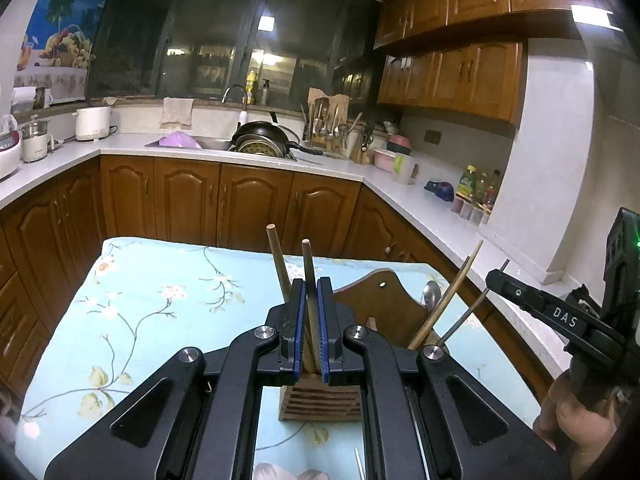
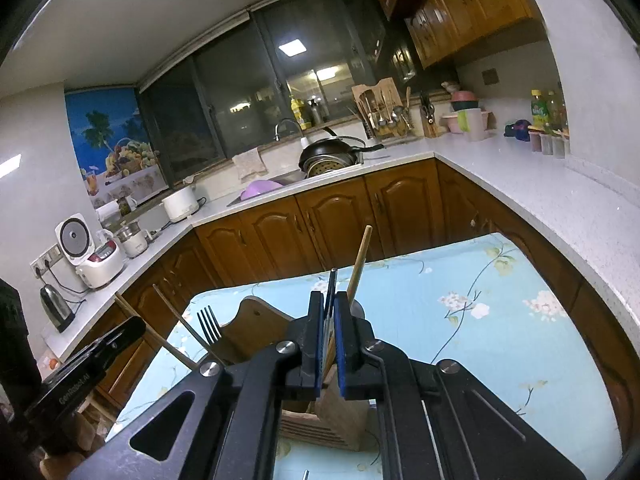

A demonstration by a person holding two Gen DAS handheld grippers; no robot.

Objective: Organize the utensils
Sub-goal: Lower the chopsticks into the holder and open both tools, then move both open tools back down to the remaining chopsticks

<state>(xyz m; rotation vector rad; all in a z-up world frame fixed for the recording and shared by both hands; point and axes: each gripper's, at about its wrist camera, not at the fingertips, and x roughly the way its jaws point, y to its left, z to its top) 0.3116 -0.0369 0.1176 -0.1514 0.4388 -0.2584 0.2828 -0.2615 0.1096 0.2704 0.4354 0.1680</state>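
Left claw (image 1: pixel 311 328): blue-padded jaws drawn nearly together, clamped on a thin stick (image 1: pixel 309 280) that rises upright between them. Right claw (image 2: pixel 328 340): jaws likewise close-set, pinching a dark, slim utensil (image 2: pixel 331 292). The right claw lies to the right of the left claw, its handle wrapped by the right hand (image 1: pixel 576 420).

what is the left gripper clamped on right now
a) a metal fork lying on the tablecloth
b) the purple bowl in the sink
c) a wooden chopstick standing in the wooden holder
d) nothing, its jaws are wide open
c: in the left wrist view the left gripper has its blue pads closed on a wooden chopstick that rises out of the wooden holder.
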